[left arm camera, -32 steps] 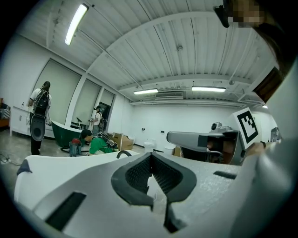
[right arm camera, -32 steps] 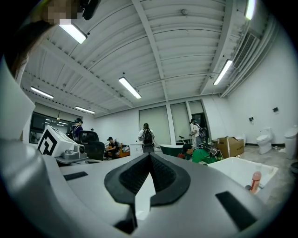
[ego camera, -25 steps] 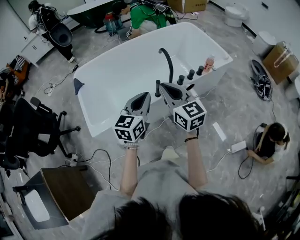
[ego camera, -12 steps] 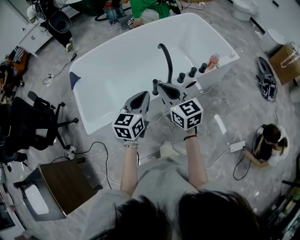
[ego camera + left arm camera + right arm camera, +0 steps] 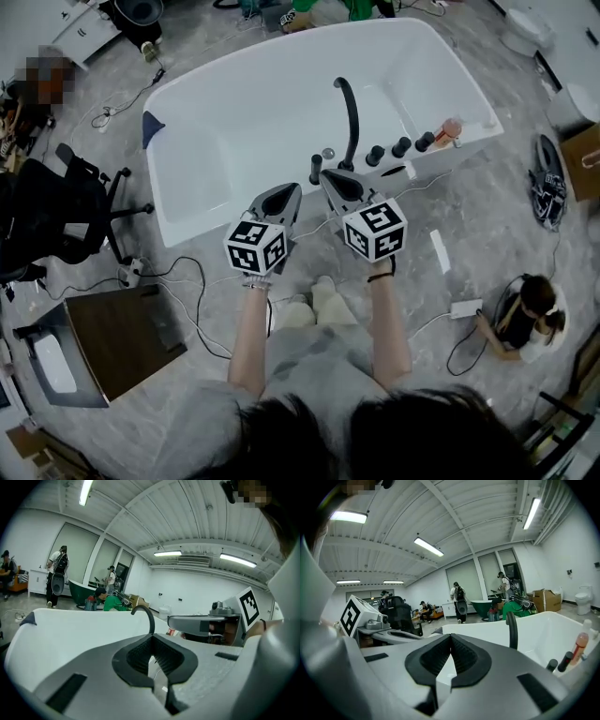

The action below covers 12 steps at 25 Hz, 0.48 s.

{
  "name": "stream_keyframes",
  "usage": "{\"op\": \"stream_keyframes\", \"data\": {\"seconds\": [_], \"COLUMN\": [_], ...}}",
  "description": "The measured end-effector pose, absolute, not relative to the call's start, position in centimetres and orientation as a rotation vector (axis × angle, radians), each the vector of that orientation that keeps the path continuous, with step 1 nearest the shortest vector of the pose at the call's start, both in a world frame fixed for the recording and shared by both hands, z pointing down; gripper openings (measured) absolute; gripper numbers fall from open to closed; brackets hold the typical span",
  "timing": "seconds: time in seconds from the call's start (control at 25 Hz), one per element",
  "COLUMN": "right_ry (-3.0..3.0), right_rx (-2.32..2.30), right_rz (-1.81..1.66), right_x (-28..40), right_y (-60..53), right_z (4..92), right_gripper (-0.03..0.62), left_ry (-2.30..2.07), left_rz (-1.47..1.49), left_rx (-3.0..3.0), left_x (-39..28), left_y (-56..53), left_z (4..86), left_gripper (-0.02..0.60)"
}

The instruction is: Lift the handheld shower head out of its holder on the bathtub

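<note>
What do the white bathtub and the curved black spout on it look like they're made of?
The bathtub is likely acrylic or glazed ceramic: smooth, glossy white with a soft sheen. The spout is probably metal with a matte black coating: dark, slim, no shine. Neither is certain.

I see the handheld shower head (image 5: 315, 170) as a short, slim black rod. It stands upright on the near long rim of the bathtub (image 5: 253, 103), roughly midway along that rim, with its lower end seated at the rim. It is just left of the tall curved black spout (image 5: 350, 117). The bathtub is white, long and round-cornered, lying at a slant across the head view.
</note>
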State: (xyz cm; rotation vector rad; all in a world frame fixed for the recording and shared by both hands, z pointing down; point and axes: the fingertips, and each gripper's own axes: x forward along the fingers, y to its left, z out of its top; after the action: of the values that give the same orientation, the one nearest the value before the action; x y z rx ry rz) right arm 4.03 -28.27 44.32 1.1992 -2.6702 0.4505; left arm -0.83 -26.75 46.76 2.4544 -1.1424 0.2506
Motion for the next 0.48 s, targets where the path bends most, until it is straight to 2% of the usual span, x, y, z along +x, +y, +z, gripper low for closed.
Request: {"op": "stream_keyframes", "data": {"seconds": [0.48], "right_ry": [-2.594], "right_rx": [1.199], "right_rz": [0.435], "right_x": [4.4], "right_y": [-31.7], "right_z": [50.9], "right_gripper": [0.002], "left_ry": [-1.09], "left_rz": [0.342], "left_rx": [2.391], "left_x": [-2.0], "left_y": [-28.6], "left_z": [53.9], "left_gripper": [0.005]}}
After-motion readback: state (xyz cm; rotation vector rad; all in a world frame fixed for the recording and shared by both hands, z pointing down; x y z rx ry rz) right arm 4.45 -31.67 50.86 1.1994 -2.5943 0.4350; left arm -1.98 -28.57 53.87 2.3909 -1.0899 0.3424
